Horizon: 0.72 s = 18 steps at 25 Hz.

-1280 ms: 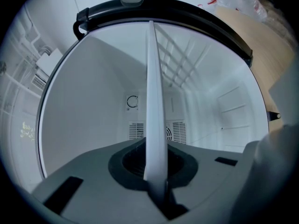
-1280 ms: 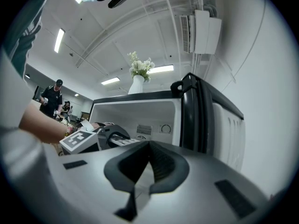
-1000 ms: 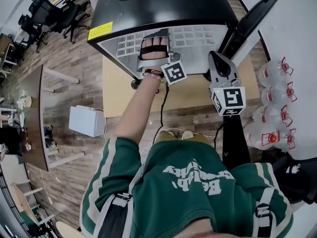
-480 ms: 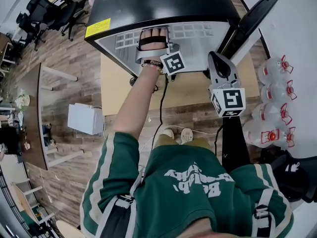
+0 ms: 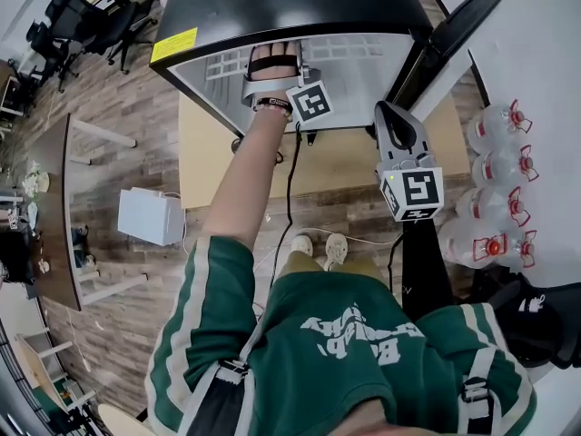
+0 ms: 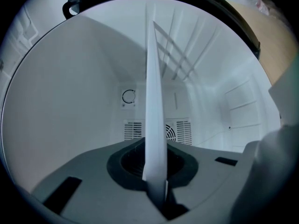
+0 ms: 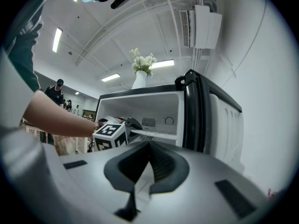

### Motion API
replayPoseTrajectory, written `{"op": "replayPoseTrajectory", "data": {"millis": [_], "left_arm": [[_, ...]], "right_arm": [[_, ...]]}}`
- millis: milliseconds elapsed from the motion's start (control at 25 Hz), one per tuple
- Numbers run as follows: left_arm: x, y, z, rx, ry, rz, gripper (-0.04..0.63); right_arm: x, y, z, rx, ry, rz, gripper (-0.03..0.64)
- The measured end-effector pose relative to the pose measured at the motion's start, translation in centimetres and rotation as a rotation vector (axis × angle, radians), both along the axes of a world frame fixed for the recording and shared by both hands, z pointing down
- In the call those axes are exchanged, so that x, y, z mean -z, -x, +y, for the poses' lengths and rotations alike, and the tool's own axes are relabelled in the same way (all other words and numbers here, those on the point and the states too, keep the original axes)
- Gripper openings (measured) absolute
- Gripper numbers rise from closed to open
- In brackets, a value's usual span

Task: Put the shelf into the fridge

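The white grid shelf [image 5: 354,62] lies flat, partly inside the open black-topped fridge [image 5: 300,7]. My left gripper [image 5: 272,62] reaches into the fridge mouth and is shut on the shelf's near edge; a hand covers most of it. In the left gripper view the shelf [image 6: 154,101] shows edge-on between the jaws of the left gripper [image 6: 156,190], running toward the back-wall vent [image 6: 180,129]. My right gripper [image 5: 397,116] hangs outside by the open door [image 5: 454,39], holding nothing. In the right gripper view the right gripper [image 7: 138,190] has its jaws together, and the shelf [image 7: 154,134] is seen inside the fridge.
The fridge stands on a wooden platform [image 5: 336,166]. Water bottles [image 5: 499,134] lie on the floor at the right, and a white box [image 5: 150,216] at the left. A vase of flowers [image 7: 142,69] stands on the fridge top. Desks and chairs fill the far left.
The left hand and the shelf sit slightly deeper under the fridge top than a second ago. The right gripper has stayed in place beside the door.
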<state>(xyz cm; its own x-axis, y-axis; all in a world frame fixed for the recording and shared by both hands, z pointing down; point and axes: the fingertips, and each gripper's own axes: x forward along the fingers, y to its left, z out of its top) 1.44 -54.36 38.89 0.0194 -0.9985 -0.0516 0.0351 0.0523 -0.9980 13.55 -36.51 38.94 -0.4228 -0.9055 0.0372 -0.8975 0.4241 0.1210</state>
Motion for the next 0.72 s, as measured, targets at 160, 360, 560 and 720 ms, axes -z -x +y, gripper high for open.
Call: {"op": "replayPoseTrajectory", "data": {"millis": [160,360,560,720], "left_arm": [[-0.1,-0.1,0.0,0.012,0.004,0.001,0.132],[-1.5,-0.3,1.7,-0.017,0.021,-0.003,0.195],[-1.9,0.5,4.2,0.003,0.031,0.042,0.216],[-1.3,1.0,6.9,-0.001,0.072,0.14,0.212]], "right_arm": [[0.0,0.0,0.9,0.007,-0.001,0.003,0.003],[0.7,0.4,2.0,0.029,-0.007,-0.002,0.003],[0.4,0.2,2.5,0.039,-0.008,0.0,0.003],[0.4,0.2,2.7,0.037,-0.025,0.01,0.003]]}}
